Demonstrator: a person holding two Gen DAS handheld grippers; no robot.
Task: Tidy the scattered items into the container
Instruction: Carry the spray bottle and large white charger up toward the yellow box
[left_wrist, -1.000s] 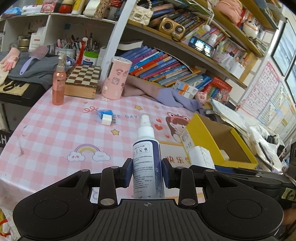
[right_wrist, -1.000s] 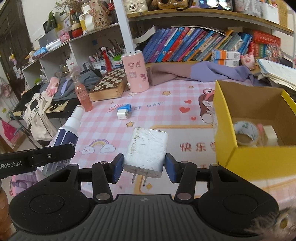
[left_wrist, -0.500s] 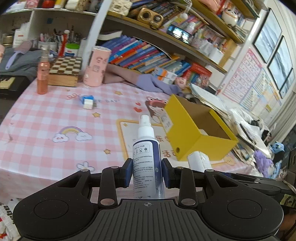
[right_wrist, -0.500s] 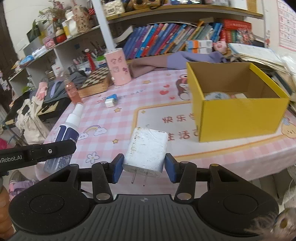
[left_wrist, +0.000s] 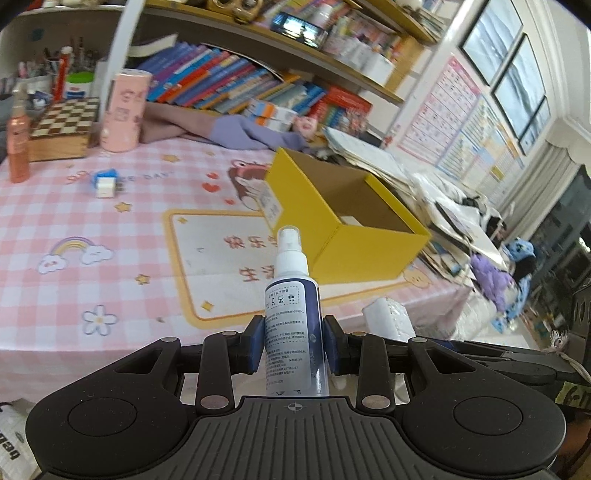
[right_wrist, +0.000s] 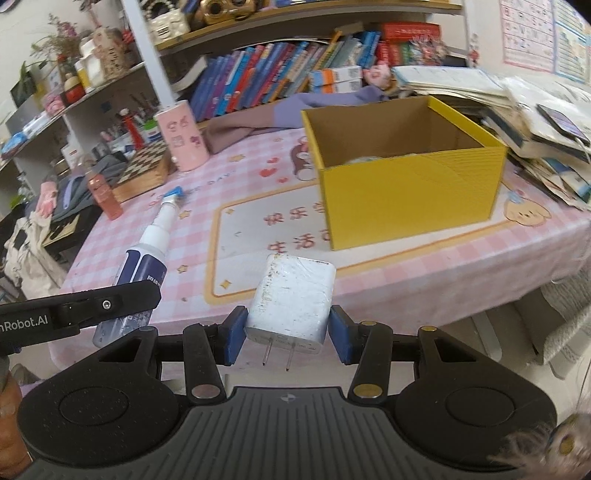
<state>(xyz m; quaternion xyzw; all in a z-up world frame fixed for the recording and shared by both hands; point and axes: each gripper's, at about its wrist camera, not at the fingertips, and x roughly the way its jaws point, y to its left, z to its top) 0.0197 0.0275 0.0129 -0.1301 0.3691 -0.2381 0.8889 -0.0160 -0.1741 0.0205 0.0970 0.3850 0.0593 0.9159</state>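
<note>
Since a second earlier both tools had swung across the bench toward the yellow box (right_wrist: 402, 173), which had shifted from the edge of each view to nearly straight ahead, while neither grip had changed. The left tool (left_wrist: 294, 347) was clamped nearly shut on the body of the spray bottle (left_wrist: 293, 325), whose nozzle pointed away from the camera and toward the near corner of the box, probably so it could go in nozzle first. The right tool (right_wrist: 288, 334) stood part-way open, its pads pressed on the two flat sides of the white charger (right_wrist: 293, 297); the prongs faced back toward the camera, so the smooth end would lead into the box. Both items hung in the air above the near edge of the bench (right_wrist: 369, 273), short of the box and not yet over its opening. The box sat open on the pink checked cloth, with something pale lying at its bottom, though the near wall hid most of it and I could not tell what it was. Further out on the bench a small blue-and-white plug (left_wrist: 106, 182) and an orange spray bottle (left_wrist: 17, 147) lay well apart from the box, so the tidying looked well short of done. A chessboard box (left_wrist: 64, 127) and a pink cylinder (left_wrist: 123, 110) stood at the far edge beneath the bookshelves.
</note>
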